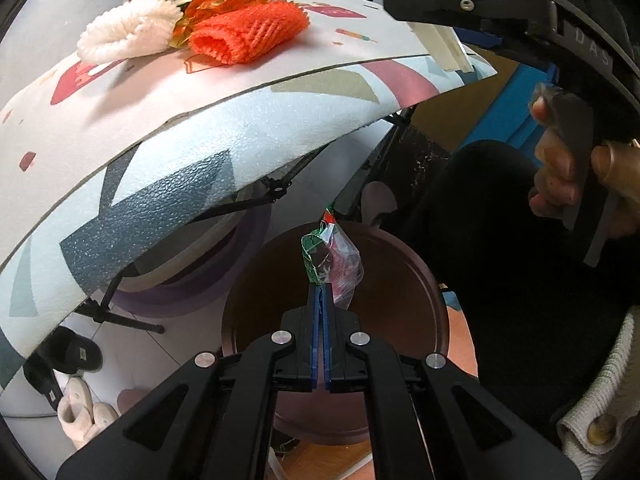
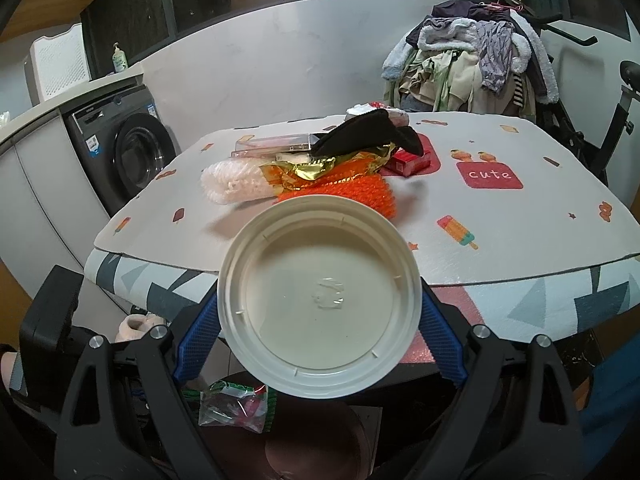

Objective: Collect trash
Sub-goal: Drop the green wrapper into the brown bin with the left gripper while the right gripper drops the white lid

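My left gripper (image 1: 320, 292) is shut on a crumpled clear wrapper (image 1: 334, 256) with green and red print, held above the mouth of a round brown bin (image 1: 436, 300) on the floor. The same wrapper (image 2: 234, 404) shows low in the right wrist view, over the bin (image 2: 320, 456). My right gripper (image 2: 319, 304) is shut on a round cream lid (image 2: 320, 248), its blue pads (image 2: 200, 340) pressing both sides, in front of the table edge. On the table (image 2: 500, 248) lie a white foam net (image 2: 232, 184), a gold-orange wrapper (image 2: 312, 168) and an orange foam net (image 2: 360, 192).
A black sock (image 2: 368, 132), a red box (image 2: 408, 160) and a clear plastic case (image 2: 276, 144) also lie on the table. A washing machine (image 2: 132, 156) stands left, a heap of clothes (image 2: 472, 56) behind. Slippers (image 1: 80, 408) lie under the table. A hand (image 1: 560, 168) holds the right gripper.
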The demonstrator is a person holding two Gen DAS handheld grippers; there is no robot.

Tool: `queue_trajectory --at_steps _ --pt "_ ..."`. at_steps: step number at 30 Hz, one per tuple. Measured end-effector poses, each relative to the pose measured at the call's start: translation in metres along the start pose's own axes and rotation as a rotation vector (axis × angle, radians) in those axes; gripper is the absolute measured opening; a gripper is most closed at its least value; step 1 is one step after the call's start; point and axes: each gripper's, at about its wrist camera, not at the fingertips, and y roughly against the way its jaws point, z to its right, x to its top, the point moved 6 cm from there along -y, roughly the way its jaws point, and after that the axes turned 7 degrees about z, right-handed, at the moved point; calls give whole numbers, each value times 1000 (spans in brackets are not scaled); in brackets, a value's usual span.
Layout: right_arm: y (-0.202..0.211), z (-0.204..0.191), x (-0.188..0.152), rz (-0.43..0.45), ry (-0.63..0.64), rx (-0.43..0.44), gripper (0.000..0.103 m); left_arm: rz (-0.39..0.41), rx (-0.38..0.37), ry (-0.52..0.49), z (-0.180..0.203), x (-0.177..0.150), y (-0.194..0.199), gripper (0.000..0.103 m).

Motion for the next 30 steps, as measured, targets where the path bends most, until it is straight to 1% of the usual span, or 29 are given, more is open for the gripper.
queue_trajectory --at_steps 2,4,5,7,8,9,10,12,17,23,25,27,30 --pt "-1 0 -3 -8 3 2 88 20 -4 1 0 1 3 9" --pt "-1 0 -5 -13 3 12 89 49 12 13 -3 4 8 31" --pt "0 -1 -5 -12 3 19 89 64 18 18 -4 5 12 36" --pt "0 -2 -6 -15 10 26 89 107 41 30 -8 9 21 49" --pt "0 -4 -7 -20 14 31 90 130 56 34 -10 10 26 55" --pt "-1 -6 -8 -28 19 36 90 164 81 40 -12 12 33 63" --pt "-1 -7 -9 -34 23 40 90 198 105 48 -14 14 41 69" --pt "-1 -11 -11 -53 29 47 90 260 147 74 -20 15 58 71" --pt "-2 -21 -20 -110 48 52 90 382 208 194 -39 11 98 75" --pt "-3 -39 -34 -169 103 70 90 485 305 264 -50 5 132 88" --pt "-3 -48 -40 -192 138 82 90 506 325 264 -50 1 142 93" --pt "-4 -57 -46 -211 174 91 90 511 337 264 -52 0 146 94" --pt "-9 -72 -60 -256 254 96 90 478 348 274 -56 -1 139 94"
